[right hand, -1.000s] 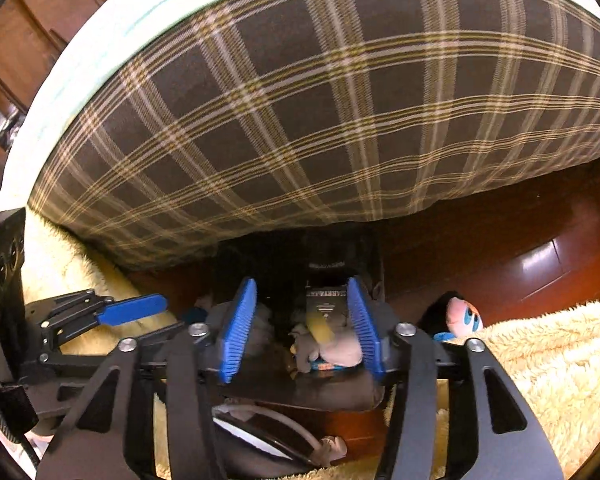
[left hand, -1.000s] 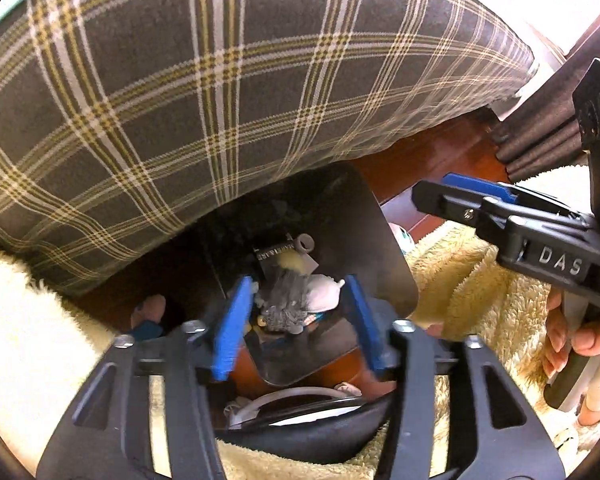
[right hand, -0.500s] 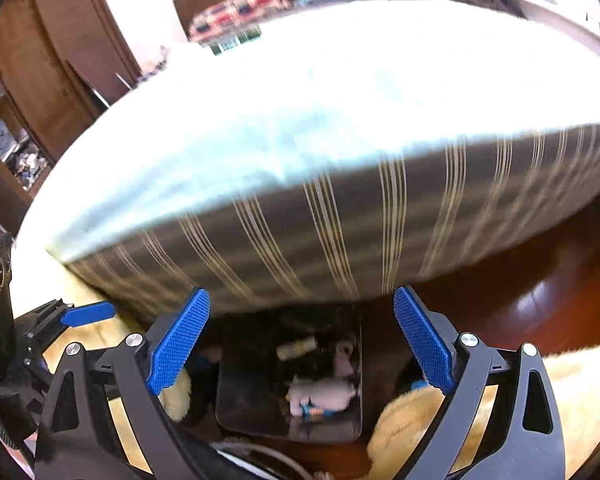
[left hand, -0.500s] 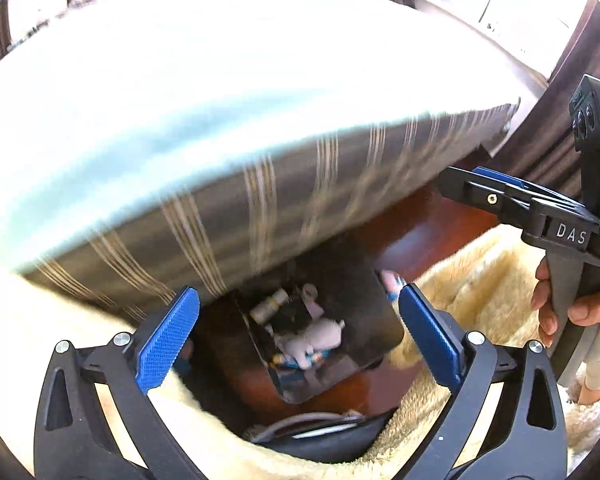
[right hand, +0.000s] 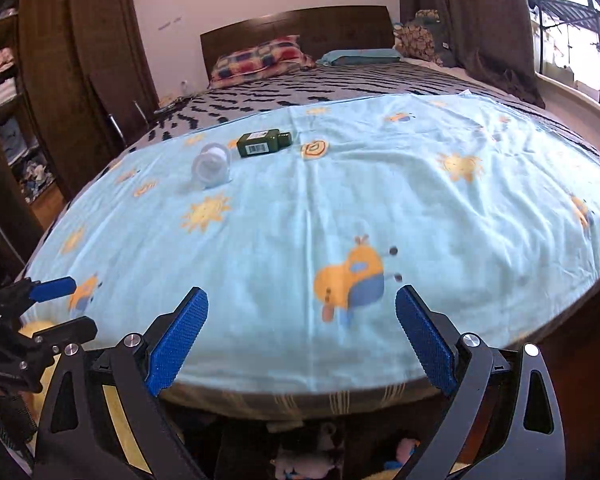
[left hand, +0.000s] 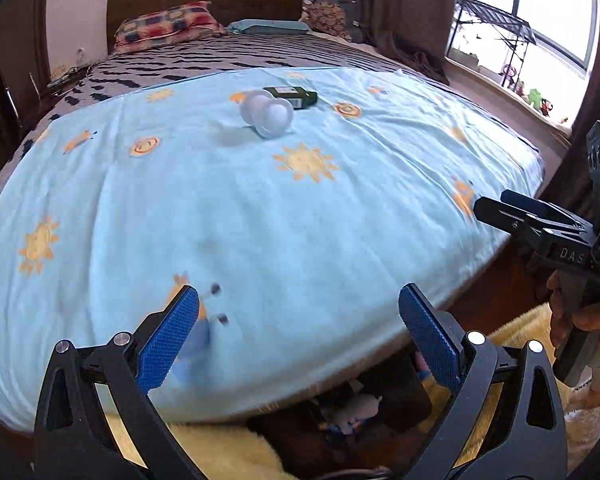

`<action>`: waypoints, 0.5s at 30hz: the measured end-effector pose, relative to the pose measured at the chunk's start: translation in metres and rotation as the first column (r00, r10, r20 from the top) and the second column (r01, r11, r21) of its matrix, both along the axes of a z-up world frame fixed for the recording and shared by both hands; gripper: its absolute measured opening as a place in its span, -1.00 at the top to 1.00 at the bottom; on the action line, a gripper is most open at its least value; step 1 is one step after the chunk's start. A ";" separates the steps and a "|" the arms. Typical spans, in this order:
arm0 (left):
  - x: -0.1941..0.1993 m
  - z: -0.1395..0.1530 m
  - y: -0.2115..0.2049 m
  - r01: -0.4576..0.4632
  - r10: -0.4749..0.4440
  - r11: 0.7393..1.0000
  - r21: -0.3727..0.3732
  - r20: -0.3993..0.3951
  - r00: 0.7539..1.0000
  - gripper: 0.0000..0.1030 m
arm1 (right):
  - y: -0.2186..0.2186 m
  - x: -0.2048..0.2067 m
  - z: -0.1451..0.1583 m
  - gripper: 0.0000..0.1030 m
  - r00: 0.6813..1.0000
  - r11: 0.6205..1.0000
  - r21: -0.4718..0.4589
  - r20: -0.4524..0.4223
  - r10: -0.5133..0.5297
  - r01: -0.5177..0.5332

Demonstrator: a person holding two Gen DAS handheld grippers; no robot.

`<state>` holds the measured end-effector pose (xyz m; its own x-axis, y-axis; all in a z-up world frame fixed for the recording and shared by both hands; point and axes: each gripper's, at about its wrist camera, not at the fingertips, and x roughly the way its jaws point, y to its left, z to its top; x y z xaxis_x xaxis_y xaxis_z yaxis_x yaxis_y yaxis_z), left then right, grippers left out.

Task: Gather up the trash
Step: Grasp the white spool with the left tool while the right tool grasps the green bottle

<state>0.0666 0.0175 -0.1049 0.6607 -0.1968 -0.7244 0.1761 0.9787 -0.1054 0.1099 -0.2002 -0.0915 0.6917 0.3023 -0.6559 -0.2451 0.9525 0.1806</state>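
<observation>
Left gripper (left hand: 298, 330) jaws spread wide, blue pads empty, touching nothing; right gripper (right hand: 302, 330) likewise wide apart, empty. Both hover above near edge of blue sheet (right hand: 340, 208). Trash on sheet, well ahead: clear plastic cup (right hand: 211, 168) on its side, dark green bottle (right hand: 263, 143) lying flat just beside it. Dark bin (left hand: 384, 400) on floor below bed edge, holding scraps.
</observation>
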 end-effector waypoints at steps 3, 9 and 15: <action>0.022 0.005 0.008 -0.021 0.021 1.000 0.011 0.003 1.000 -0.84 | 0.006 0.016 -0.005 -0.85 1.000 1.000 -0.015 -0.011 -0.016 0.016; 0.070 0.009 0.014 -0.059 0.059 0.998 0.011 0.004 0.998 -0.84 | 0.008 0.052 -0.003 -0.85 0.999 0.999 -0.029 -0.016 -0.039 0.039; 0.122 0.016 0.004 -0.074 0.074 0.997 0.002 0.007 0.997 -0.83 | 0.003 0.089 0.003 -0.85 0.995 0.995 -0.024 -0.005 -0.100 0.099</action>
<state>0.1889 0.0211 -0.0885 0.6781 -0.1461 -0.7203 0.1043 0.9893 -0.1025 0.1993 -0.1970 -0.0889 0.7136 0.2168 -0.6662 -0.1478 0.9761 0.1593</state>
